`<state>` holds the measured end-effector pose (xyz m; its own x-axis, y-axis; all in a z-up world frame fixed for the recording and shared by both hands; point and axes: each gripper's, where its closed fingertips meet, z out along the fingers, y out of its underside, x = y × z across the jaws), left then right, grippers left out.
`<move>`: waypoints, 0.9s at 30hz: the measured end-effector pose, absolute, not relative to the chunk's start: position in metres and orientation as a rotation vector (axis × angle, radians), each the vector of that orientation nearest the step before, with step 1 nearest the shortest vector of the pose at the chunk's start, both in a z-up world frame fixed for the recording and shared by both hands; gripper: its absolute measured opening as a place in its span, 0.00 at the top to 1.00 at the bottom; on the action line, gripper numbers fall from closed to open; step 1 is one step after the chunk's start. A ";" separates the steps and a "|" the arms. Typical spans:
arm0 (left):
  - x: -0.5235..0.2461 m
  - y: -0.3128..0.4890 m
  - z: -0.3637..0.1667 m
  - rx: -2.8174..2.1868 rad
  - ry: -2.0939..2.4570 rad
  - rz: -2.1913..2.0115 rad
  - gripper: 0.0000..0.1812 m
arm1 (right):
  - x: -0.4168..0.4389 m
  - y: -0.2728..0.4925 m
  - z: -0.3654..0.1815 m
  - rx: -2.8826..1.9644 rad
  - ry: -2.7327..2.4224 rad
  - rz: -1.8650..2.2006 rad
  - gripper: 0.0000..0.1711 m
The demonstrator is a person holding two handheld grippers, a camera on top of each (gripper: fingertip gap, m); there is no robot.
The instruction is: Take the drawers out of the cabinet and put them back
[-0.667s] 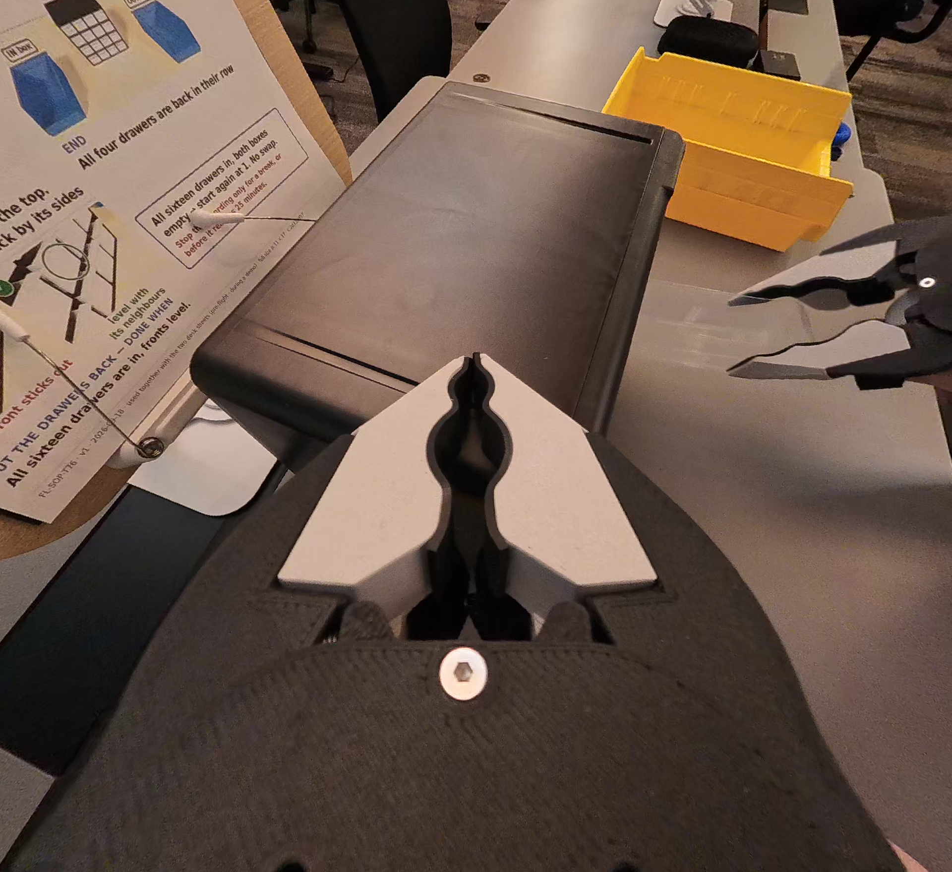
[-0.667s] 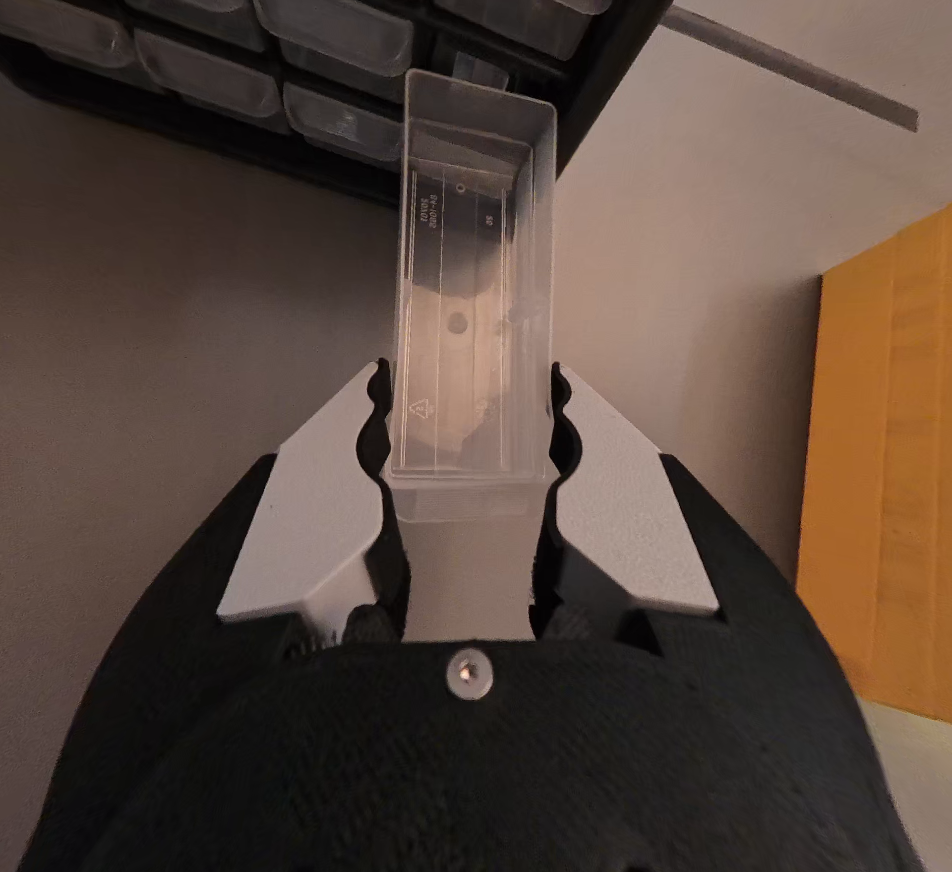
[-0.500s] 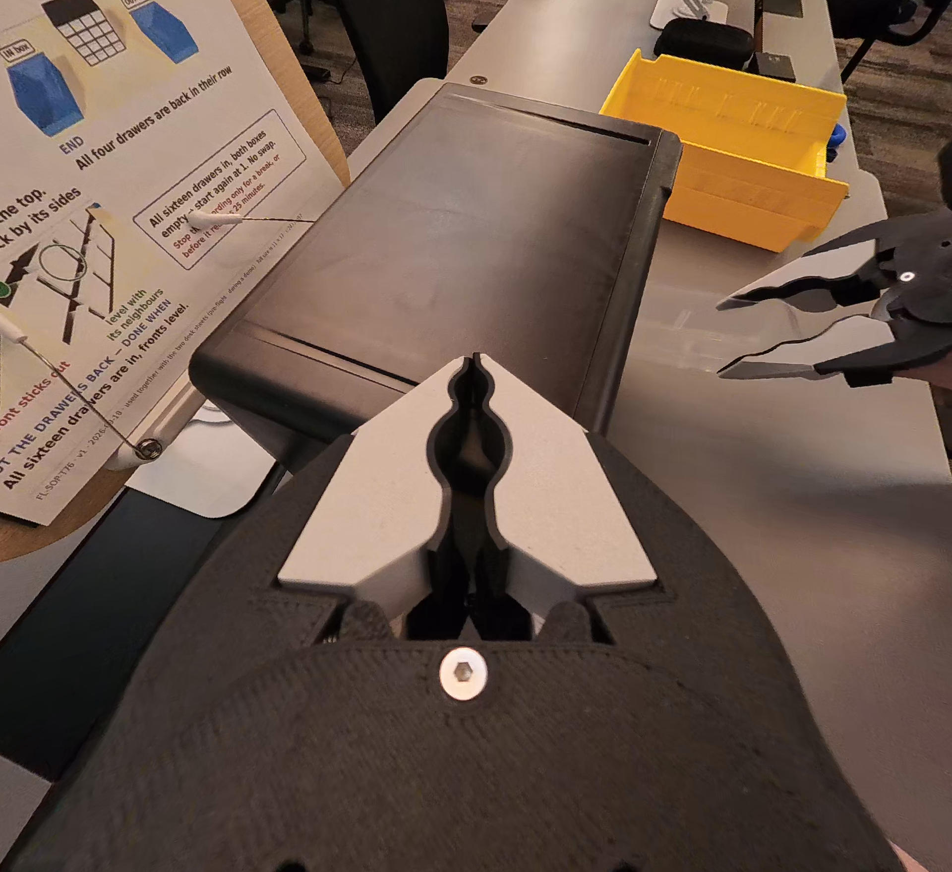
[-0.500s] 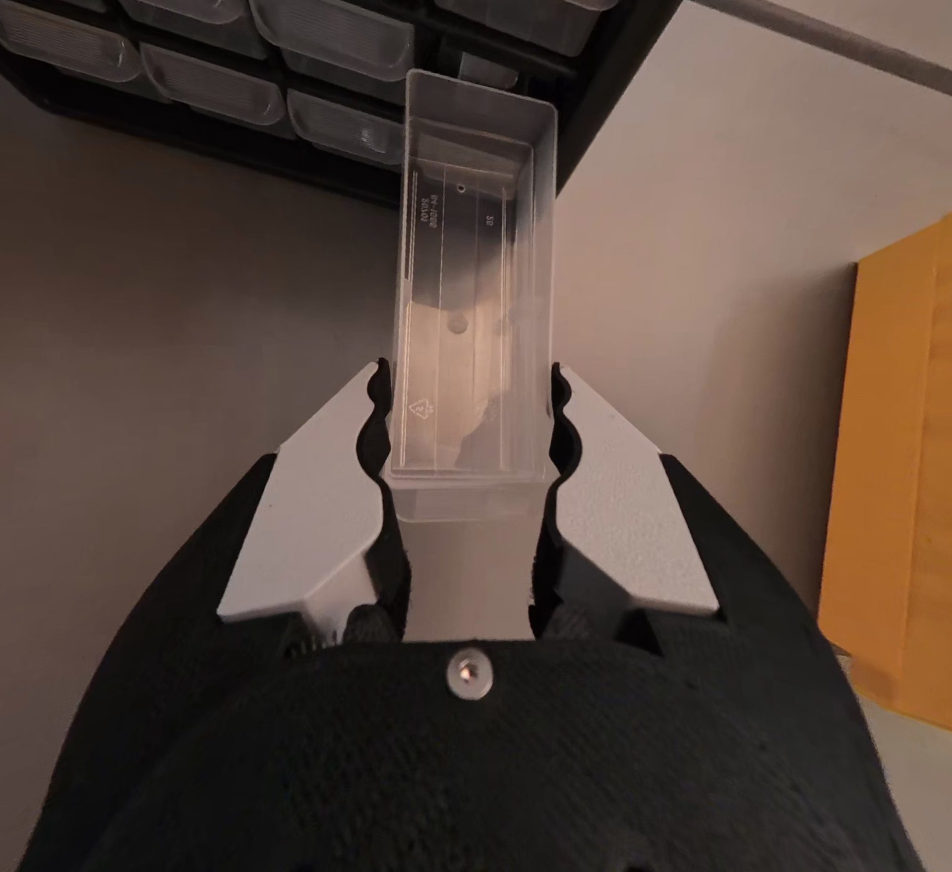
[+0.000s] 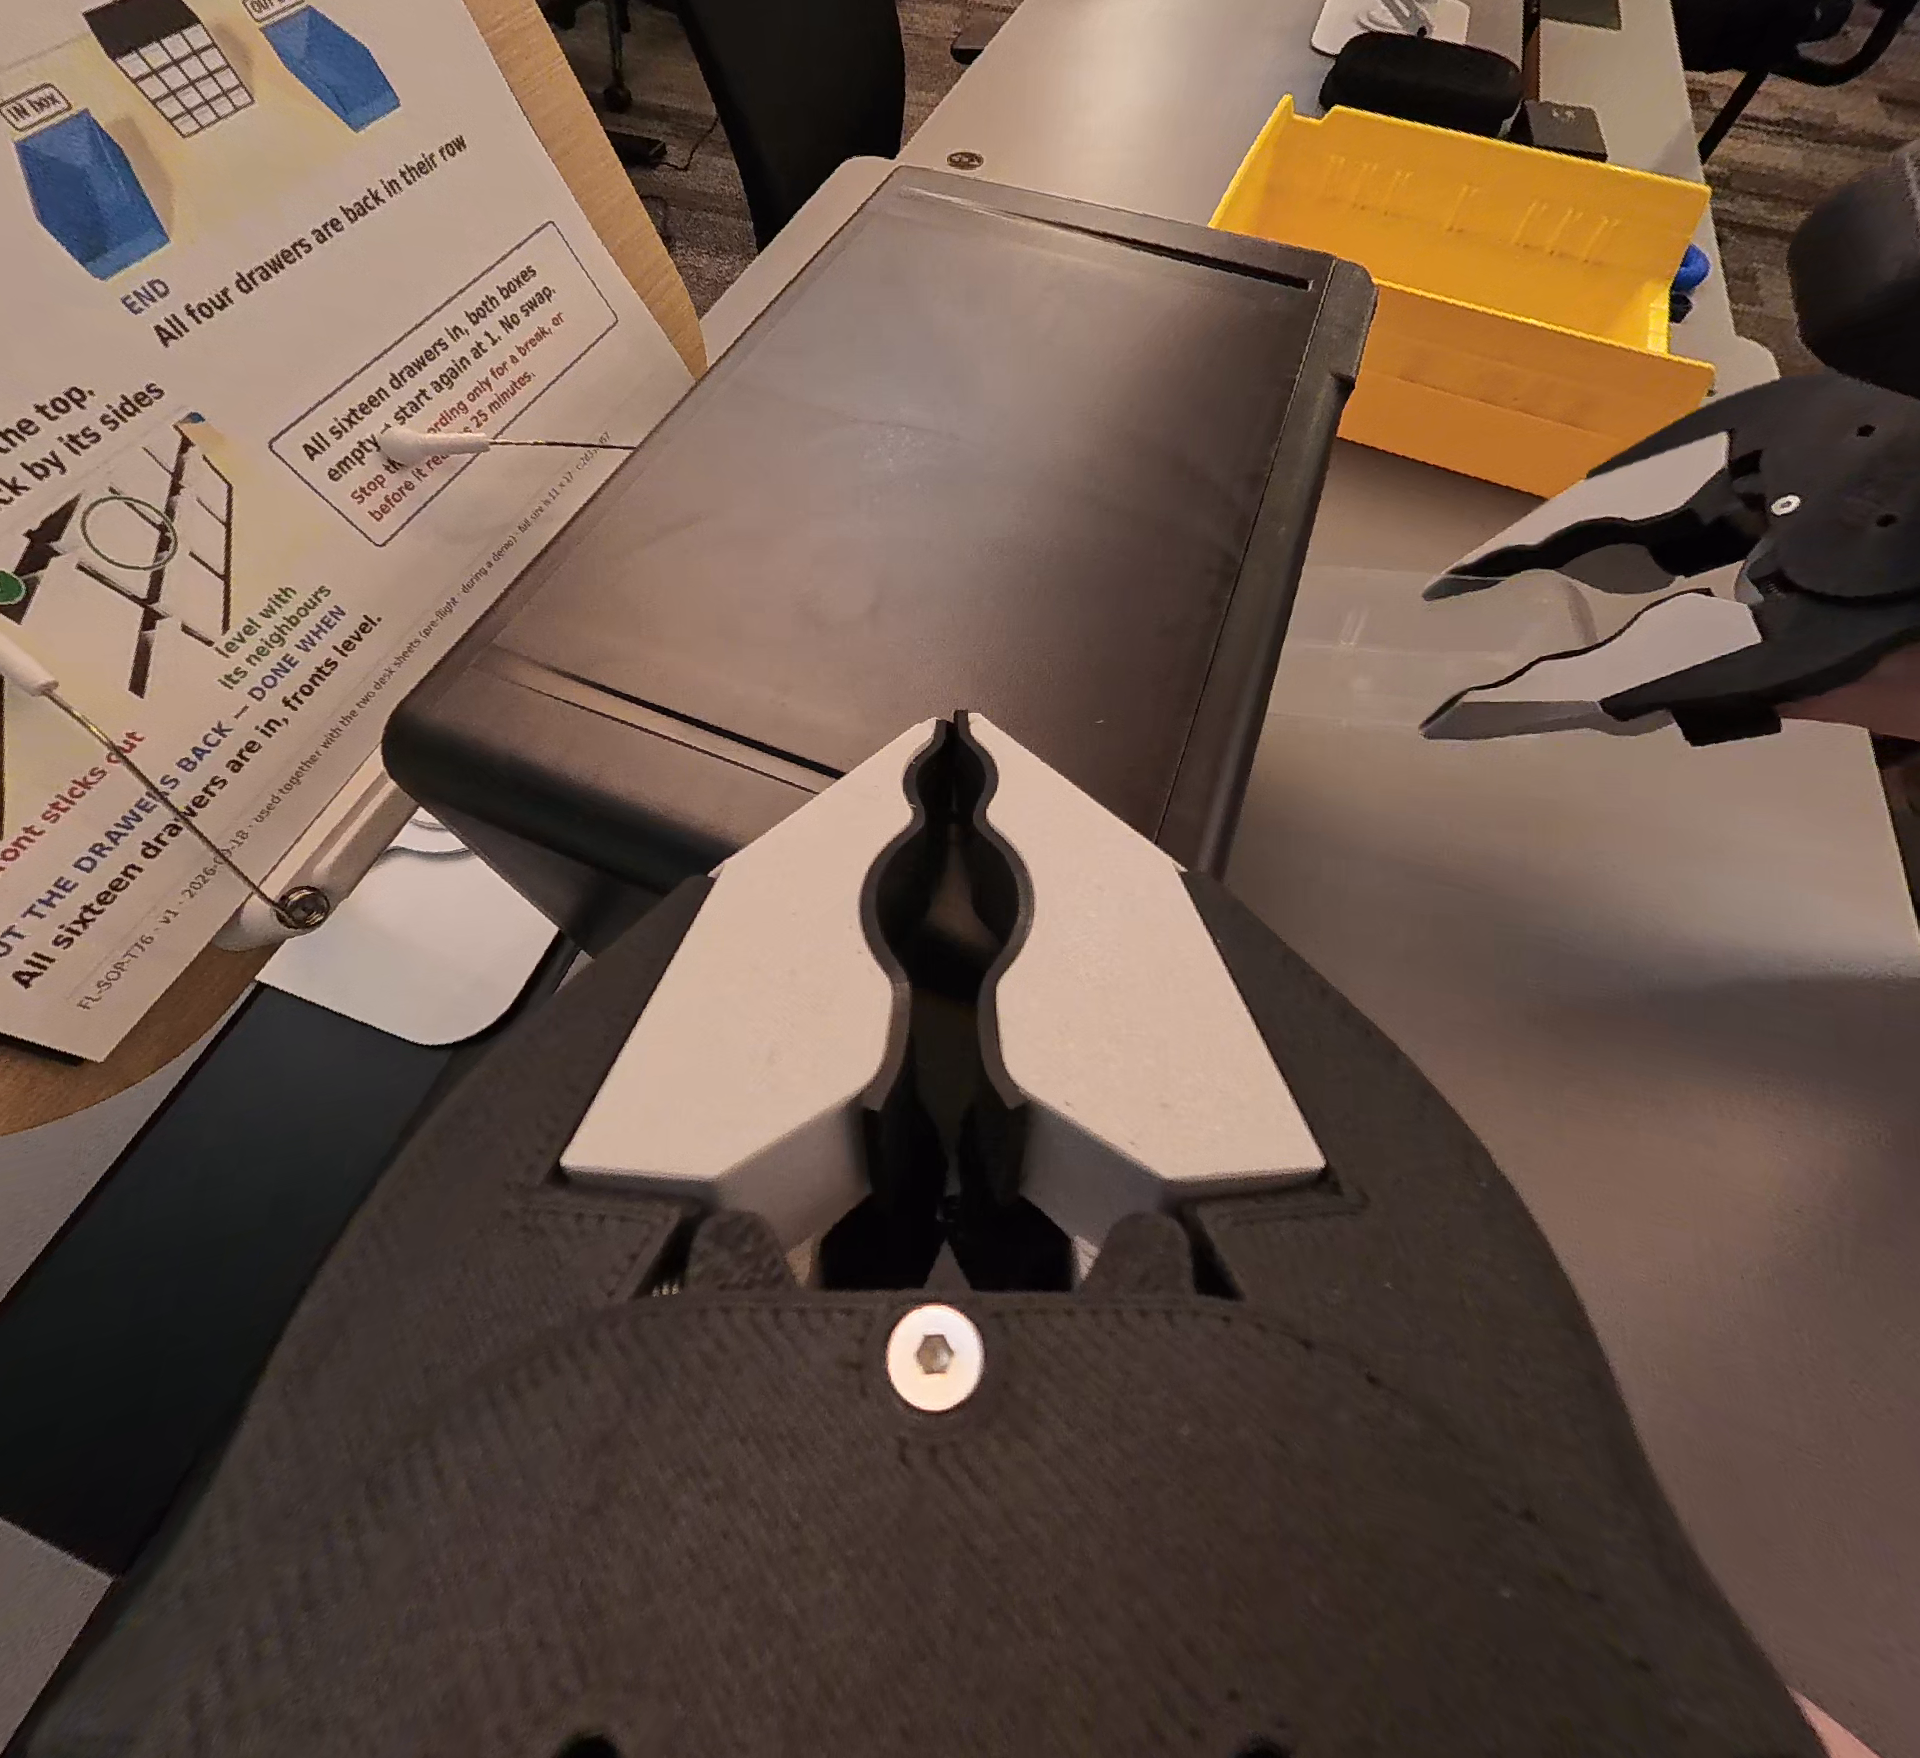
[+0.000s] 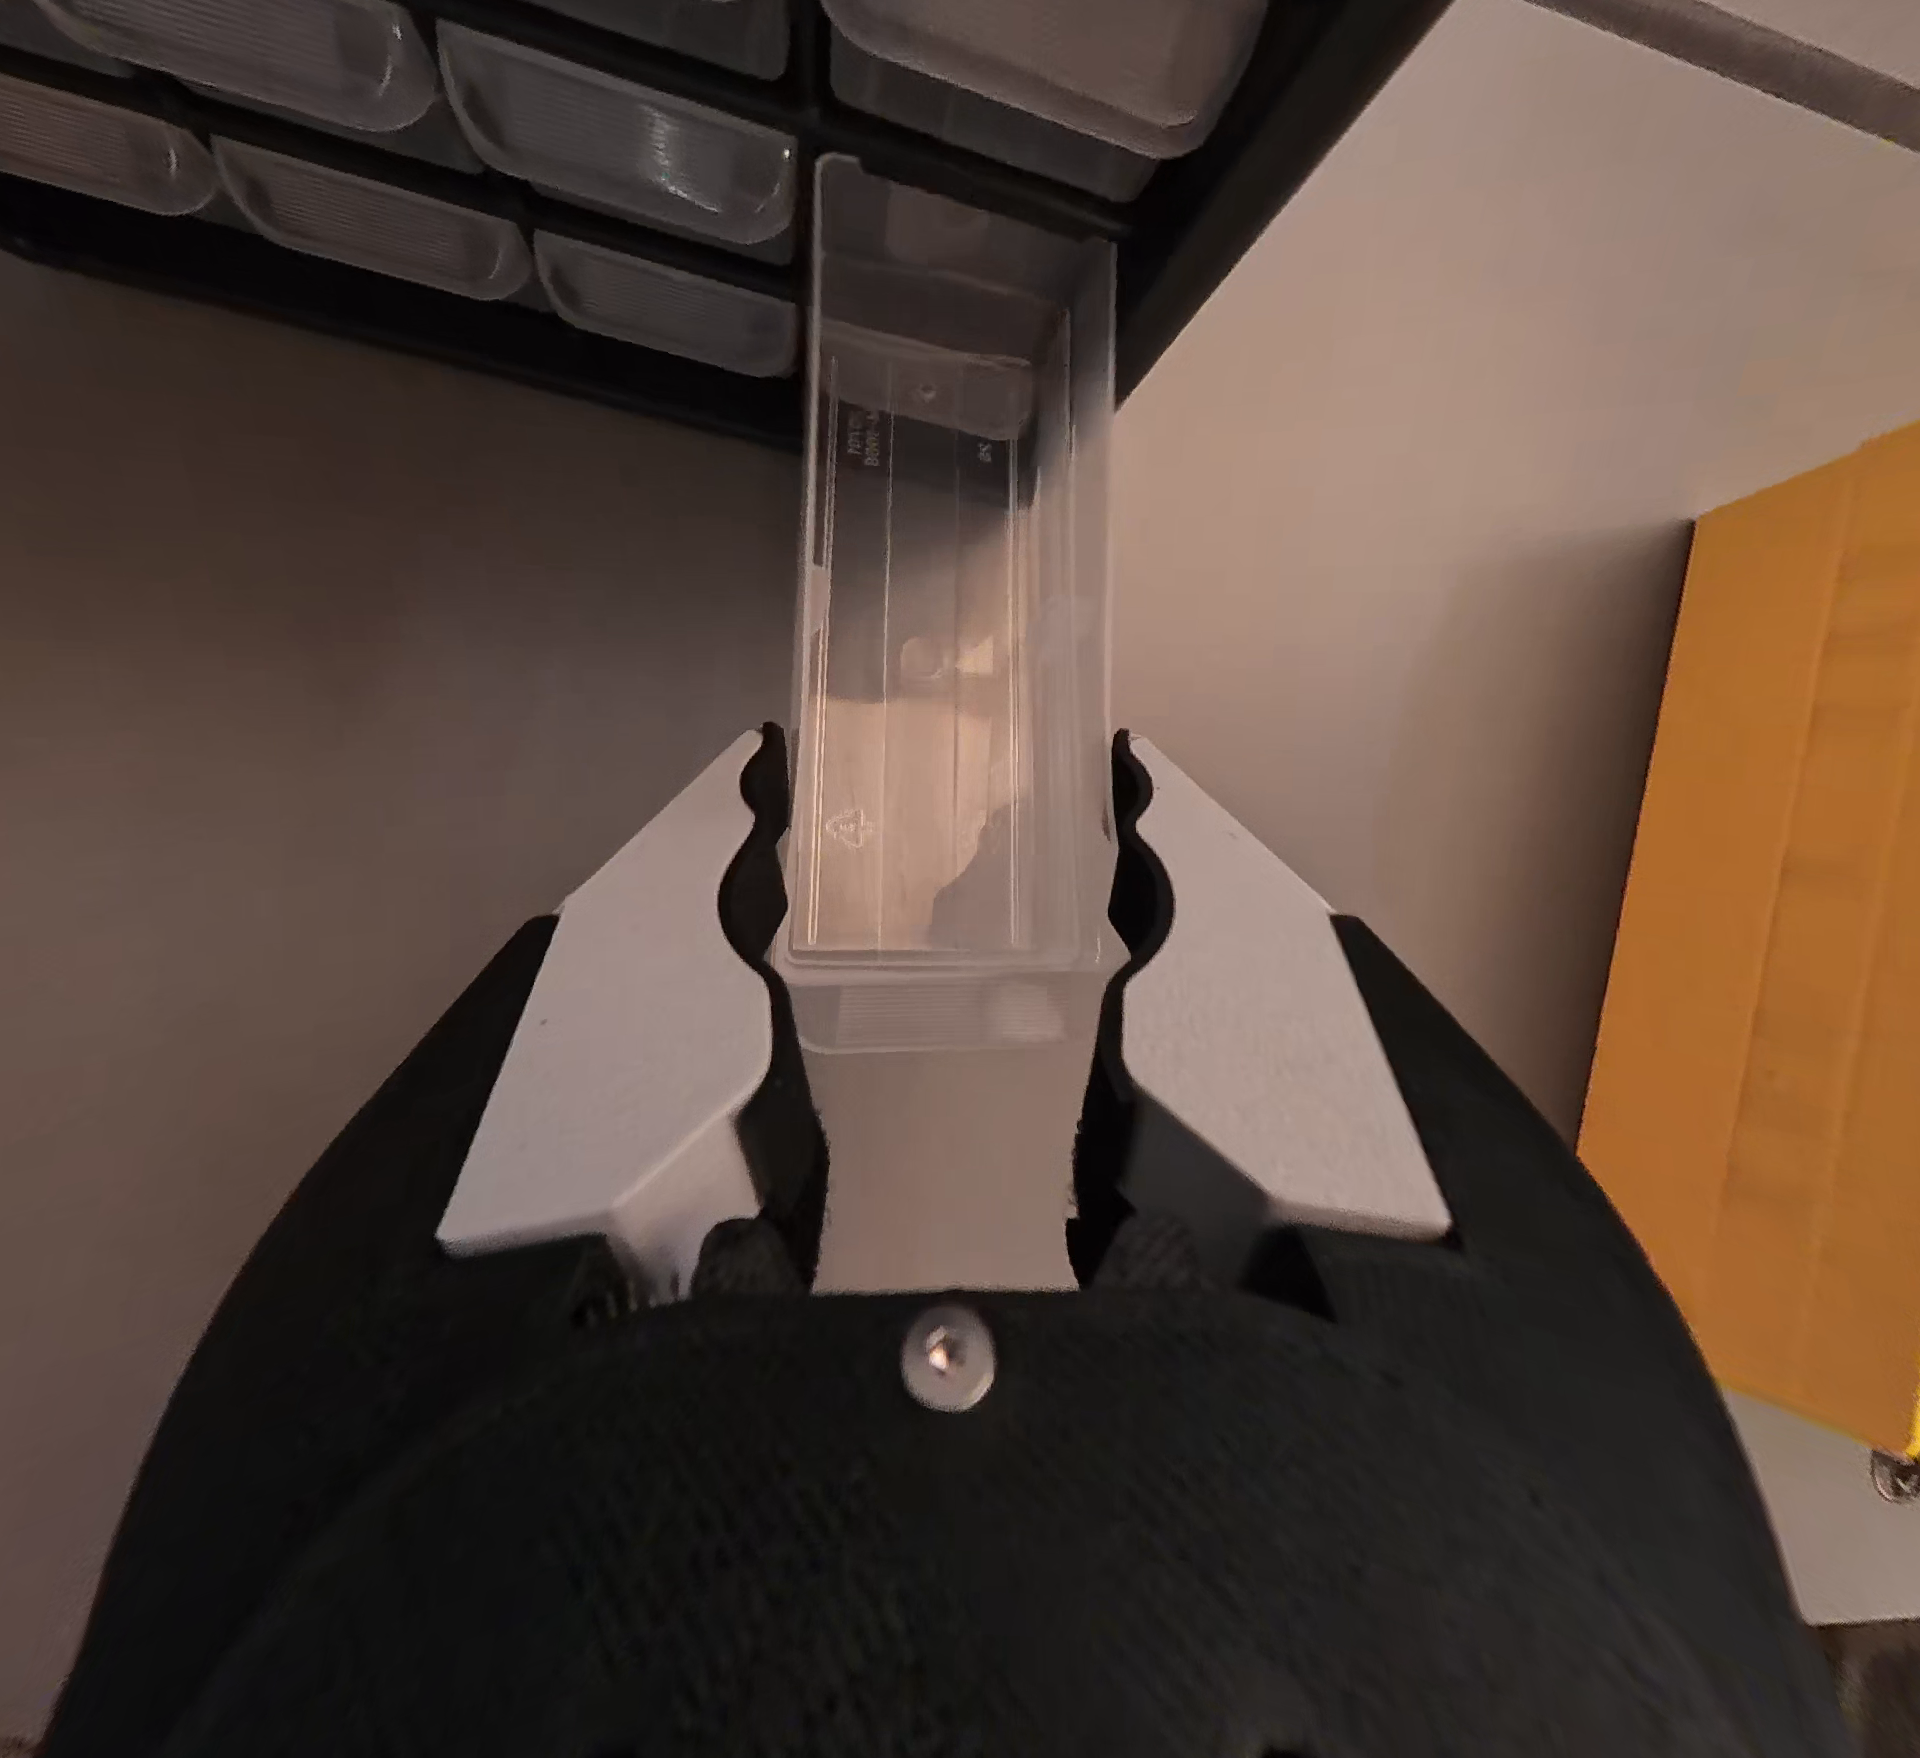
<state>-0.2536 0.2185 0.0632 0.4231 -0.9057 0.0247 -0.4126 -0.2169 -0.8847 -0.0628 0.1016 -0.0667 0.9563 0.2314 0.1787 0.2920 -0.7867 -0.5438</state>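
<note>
The black cabinet shows from above in the left wrist view [image 5: 935, 461]. My left gripper [image 5: 956, 721] is shut and empty over the near end of its top. In the right wrist view the cabinet front [image 6: 623, 98] holds several clear drawers. My right gripper [image 6: 940, 742] is shut on the sides of a clear empty drawer [image 6: 945, 565]. The drawer's far end is at the mouth of an open slot [image 6: 966, 202] at the bottom right of the front. The right gripper [image 5: 1444, 659] and drawer [image 5: 1361, 638] also show in the left wrist view.
A yellow bin [image 5: 1455, 285] stands on the grey table past the cabinet, and shows at the right in the right wrist view [image 6: 1787, 877]. An instruction sheet on a wooden board [image 5: 208, 358] leans at the left. Office chairs and desk items lie beyond. My right fingertips sit around 25 cm from my left ones.
My right gripper has carried the drawer closer to the cabinet front, bringing its far end up to the open slot. My left gripper has stayed shut in place.
</note>
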 end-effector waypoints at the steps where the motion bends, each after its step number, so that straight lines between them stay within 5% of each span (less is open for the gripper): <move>1: -0.253 0.218 0.063 -1.810 1.133 -0.715 1.00 | -0.062 0.102 -0.067 -2.517 -0.371 -0.149 0.65; 21: -0.253 0.219 0.063 -1.813 1.129 -0.725 1.00 | -0.074 0.153 -0.077 -2.354 -0.321 -0.210 0.62; 27: -0.253 0.219 0.063 -1.808 1.129 -0.744 1.00 | -0.081 0.122 -0.011 -1.774 -0.494 -0.150 0.53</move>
<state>-0.2530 0.2186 0.0634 0.4137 -0.9093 0.0446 -0.3995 -0.2254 -0.8886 -0.0810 0.1216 -0.0108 0.9006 0.2483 0.3567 0.4051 -0.1822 -0.8960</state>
